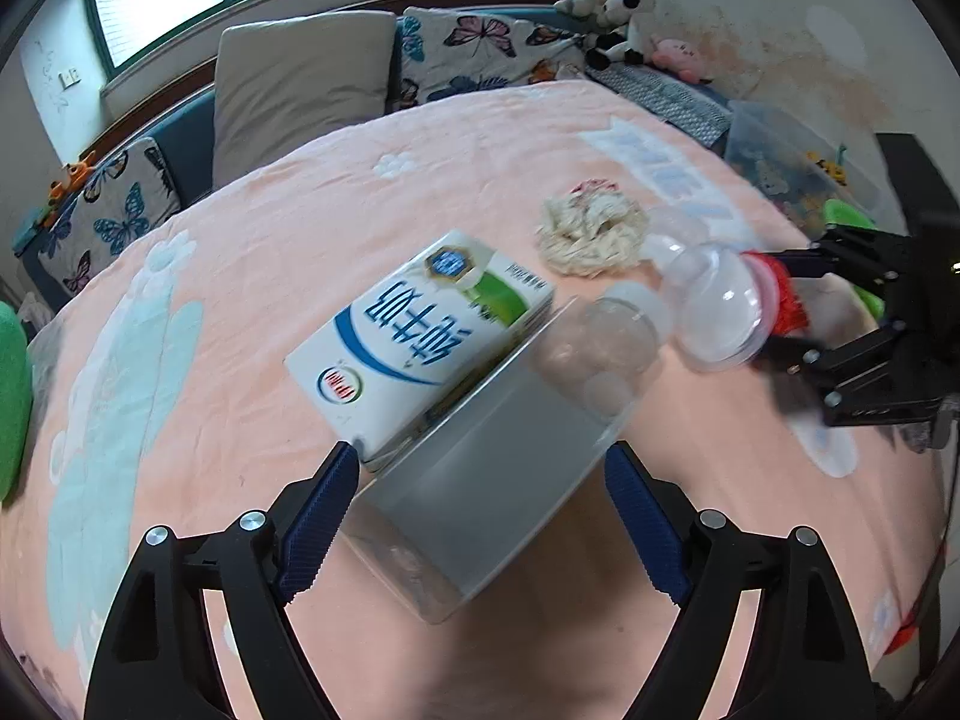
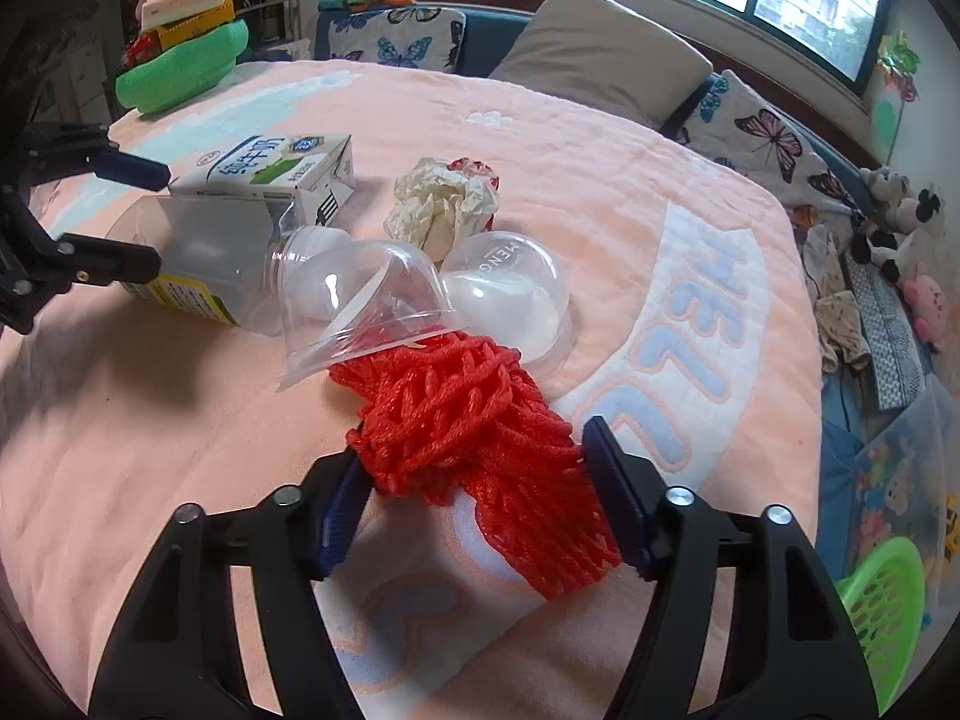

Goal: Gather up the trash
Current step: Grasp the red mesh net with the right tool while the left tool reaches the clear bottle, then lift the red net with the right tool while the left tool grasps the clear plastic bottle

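Trash lies on a pink blanket (image 1: 252, 276). My left gripper (image 1: 480, 474) is open around a clear plastic jar (image 1: 480, 480) lying on its side, its fingers at either side of it. A milk carton (image 1: 414, 330) lies against the jar. My right gripper (image 2: 474, 462) is open around a red foam net (image 2: 474, 426), its fingers at the net's sides. A clear plastic cup (image 2: 366, 306), a clear dome lid (image 2: 510, 294) and a crumpled paper ball (image 2: 444, 204) lie just beyond the net. The right gripper (image 1: 780, 324) also shows in the left wrist view.
Cushions (image 1: 300, 84) and stuffed toys (image 1: 624, 18) line the bed's far side. A green basket (image 2: 888, 606) sits beside the bed at the right. A green bin with boxes (image 2: 180, 60) stands at the far left corner.
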Demonstrator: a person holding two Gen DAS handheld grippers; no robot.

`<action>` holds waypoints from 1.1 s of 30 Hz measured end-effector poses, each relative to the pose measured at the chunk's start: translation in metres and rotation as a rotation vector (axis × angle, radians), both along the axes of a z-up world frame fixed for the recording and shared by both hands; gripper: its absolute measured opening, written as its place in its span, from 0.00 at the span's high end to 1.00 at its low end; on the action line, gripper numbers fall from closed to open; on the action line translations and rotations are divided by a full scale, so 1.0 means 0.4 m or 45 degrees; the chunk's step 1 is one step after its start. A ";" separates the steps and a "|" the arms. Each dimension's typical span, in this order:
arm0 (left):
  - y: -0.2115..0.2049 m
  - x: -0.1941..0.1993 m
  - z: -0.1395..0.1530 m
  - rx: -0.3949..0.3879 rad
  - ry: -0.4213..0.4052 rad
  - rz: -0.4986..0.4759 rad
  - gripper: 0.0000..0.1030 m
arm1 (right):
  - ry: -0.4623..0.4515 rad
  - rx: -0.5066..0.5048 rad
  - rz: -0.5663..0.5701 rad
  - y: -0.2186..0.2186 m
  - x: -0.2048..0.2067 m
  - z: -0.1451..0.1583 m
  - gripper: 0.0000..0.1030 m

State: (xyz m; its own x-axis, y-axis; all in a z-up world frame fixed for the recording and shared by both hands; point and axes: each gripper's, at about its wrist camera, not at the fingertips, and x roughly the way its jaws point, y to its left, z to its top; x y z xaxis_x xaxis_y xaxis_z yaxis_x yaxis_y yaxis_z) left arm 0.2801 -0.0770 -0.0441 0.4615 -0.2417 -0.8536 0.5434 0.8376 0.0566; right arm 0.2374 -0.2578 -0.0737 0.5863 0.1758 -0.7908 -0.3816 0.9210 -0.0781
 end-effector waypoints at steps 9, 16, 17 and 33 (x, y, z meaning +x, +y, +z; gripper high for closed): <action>-0.001 -0.002 -0.010 -0.020 0.053 -0.044 0.19 | 0.008 0.054 -0.007 -0.011 -0.019 0.019 0.45; -0.021 -0.003 -0.020 0.026 0.067 -0.085 0.19 | 0.033 0.115 0.000 -0.018 -0.033 0.028 0.49; -0.026 0.001 -0.021 0.028 0.068 -0.085 0.19 | 0.038 0.123 0.000 -0.018 -0.032 0.030 0.49; -0.033 -0.048 -0.010 -0.077 0.149 -0.170 0.22 | 0.053 0.184 0.006 -0.026 -0.050 0.031 0.50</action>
